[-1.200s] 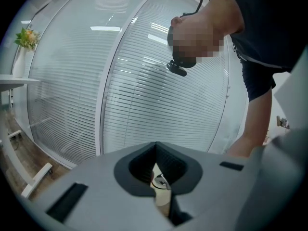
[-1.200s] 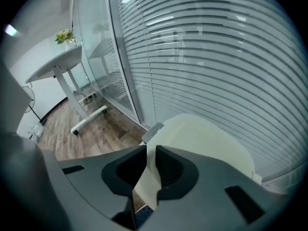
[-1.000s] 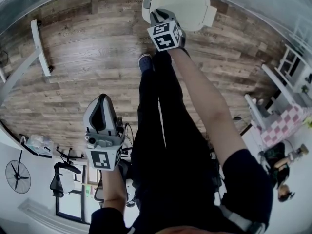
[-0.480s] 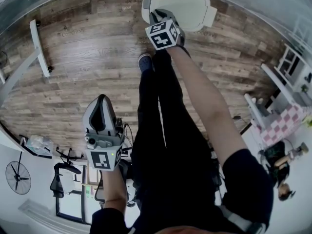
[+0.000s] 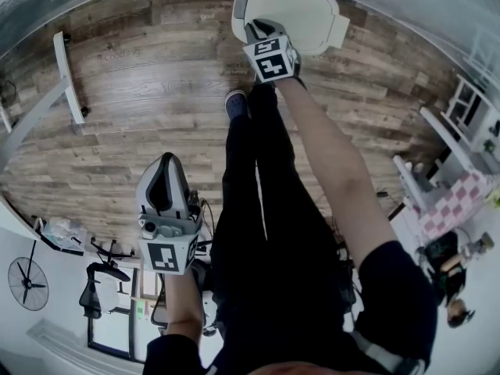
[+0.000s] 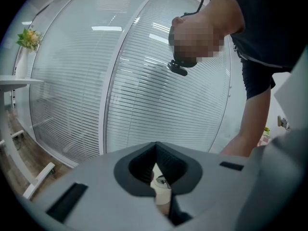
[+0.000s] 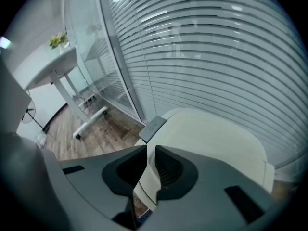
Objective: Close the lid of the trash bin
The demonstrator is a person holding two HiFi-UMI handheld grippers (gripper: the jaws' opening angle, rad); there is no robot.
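Observation:
The cream trash bin lid [image 5: 301, 6] lies nearly flat on its bin at the top of the head view and fills the right gripper view [image 7: 216, 138]. My right gripper [image 5: 259, 31] reaches down onto the lid's near edge. In its own view the jaws [image 7: 147, 150] stand a narrow gap apart and are closing, with the lid's rim between the pads. My left gripper [image 5: 164, 162] hangs close to the person's body at lower left, far from the bin. Its jaws [image 6: 155, 146] meet at the tips with nothing held.
A grey tab [image 7: 153, 125] sits at the bin's left rim. A white desk leg [image 5: 69, 76] stands on the wood floor at left, and its foot [image 7: 89, 119] is near a glass wall with blinds. The person's shoe [image 5: 234, 104] is just before the bin. White furniture [image 5: 437, 178] stands at right.

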